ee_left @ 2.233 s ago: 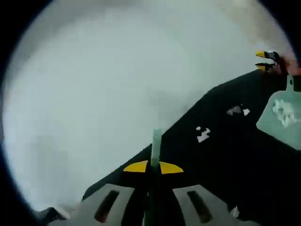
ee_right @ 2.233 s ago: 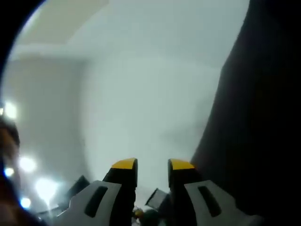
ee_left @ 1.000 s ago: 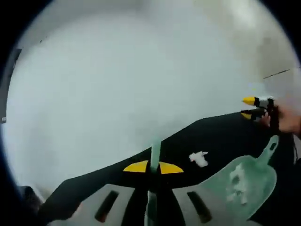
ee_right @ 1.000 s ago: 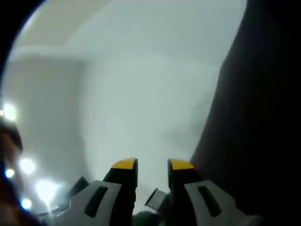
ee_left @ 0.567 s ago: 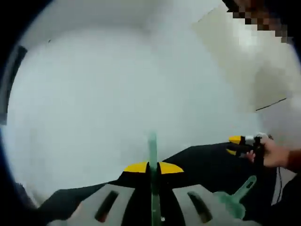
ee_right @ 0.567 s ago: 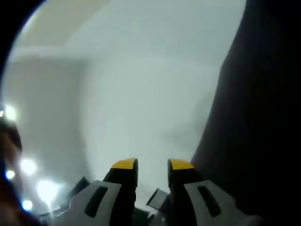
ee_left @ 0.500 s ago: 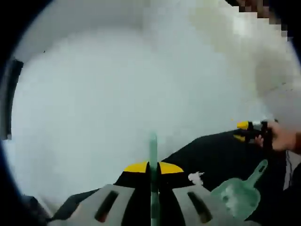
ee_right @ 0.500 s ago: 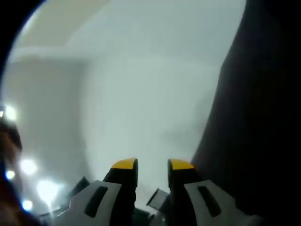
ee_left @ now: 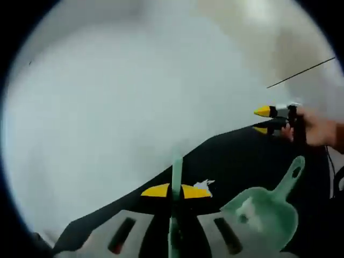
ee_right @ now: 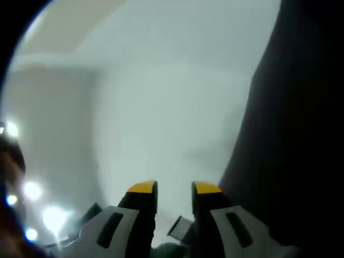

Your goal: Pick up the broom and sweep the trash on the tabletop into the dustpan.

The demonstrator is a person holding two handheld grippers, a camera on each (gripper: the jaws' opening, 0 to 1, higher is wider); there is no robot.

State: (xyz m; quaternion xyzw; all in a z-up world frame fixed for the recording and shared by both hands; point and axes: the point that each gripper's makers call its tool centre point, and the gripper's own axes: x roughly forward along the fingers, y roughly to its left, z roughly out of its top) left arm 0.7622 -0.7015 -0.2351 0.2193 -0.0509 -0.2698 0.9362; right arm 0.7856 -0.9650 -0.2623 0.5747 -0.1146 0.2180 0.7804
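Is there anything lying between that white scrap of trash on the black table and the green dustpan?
Nothing visible does. In the left gripper view the white scrap lies on bare black tabletop, and the dustpan sits just beyond it.

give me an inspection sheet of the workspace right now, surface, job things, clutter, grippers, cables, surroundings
surface: black tabletop, its edge running diagonally across the left gripper view.
job's things: thin green broom handle between the left gripper's jaws; green dustpan lying on the tabletop with white scraps inside; one white paper scrap still on the tabletop beside the yellow jaw tips.
clutter: nothing seen.
grippers: left gripper shut on the broom handle; right gripper, jaws slightly apart with nothing seen between them, held in a hand beyond the dustpan.
cables: thin dark line across the background, possibly a cable; cannot tell.
surroundings: pale blurred wall; bright lights at the left of the right gripper view.
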